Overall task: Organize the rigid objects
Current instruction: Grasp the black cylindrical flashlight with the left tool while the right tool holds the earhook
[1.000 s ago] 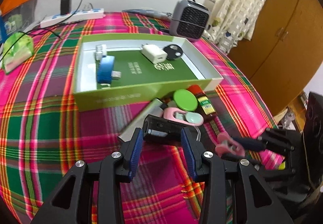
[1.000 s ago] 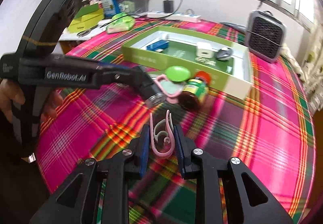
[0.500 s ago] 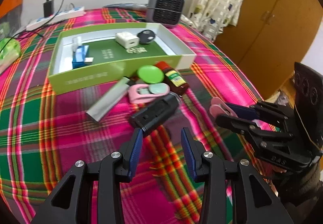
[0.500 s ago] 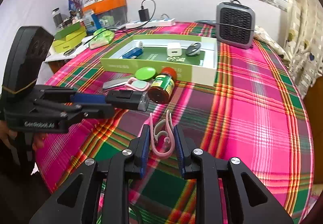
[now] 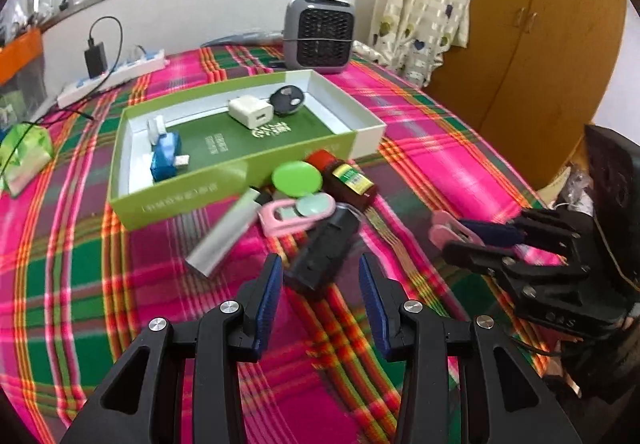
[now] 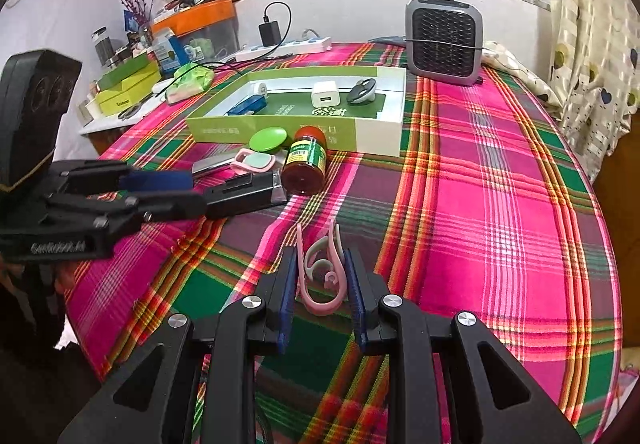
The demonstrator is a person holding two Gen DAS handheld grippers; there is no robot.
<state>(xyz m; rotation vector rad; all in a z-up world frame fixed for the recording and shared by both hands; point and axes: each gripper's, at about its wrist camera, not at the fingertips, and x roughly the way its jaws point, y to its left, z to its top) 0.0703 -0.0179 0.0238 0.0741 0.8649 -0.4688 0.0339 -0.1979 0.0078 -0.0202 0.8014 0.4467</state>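
On my left, my left claw [image 5: 320, 280] stands open, its blue pads either side of the near end of the black rectangular gadget [image 5: 326, 244] but not pressing on it. The gadget lies flat on the plaid tablecloth [image 5: 72, 244], angled away from me toward the loose pile in front of the green box [image 5: 248, 164]: a silver bar [image 5: 224, 232], a pink-and-mint case [image 5: 296, 210], a green round lid [image 5: 297, 178] and a small brown bottle [image 5: 348, 180] on its side. The gadget looks like hard plastic, stiff and fairly light, with flat long sides; I judge those sides the best place to close on, near the middle so it does not swing. Its smooth shell may slip, so a square, firm pinch suits it.

The box already holds a blue drive [image 5: 166, 156], a white charger [image 5: 251, 112] and a dark key fob [image 5: 287, 99], with plenty of green floor bare between them.

On my right, my right claw [image 6: 322, 280] is closed on the pink clip [image 6: 320, 272], a thin curved hook of plastic held upright between the pads above the cloth. It is very light and springy rather than truly stiff, so I judge that it could flex or twist out if squeezed harder; holding it by its broad lower curve, as now, seems safest.
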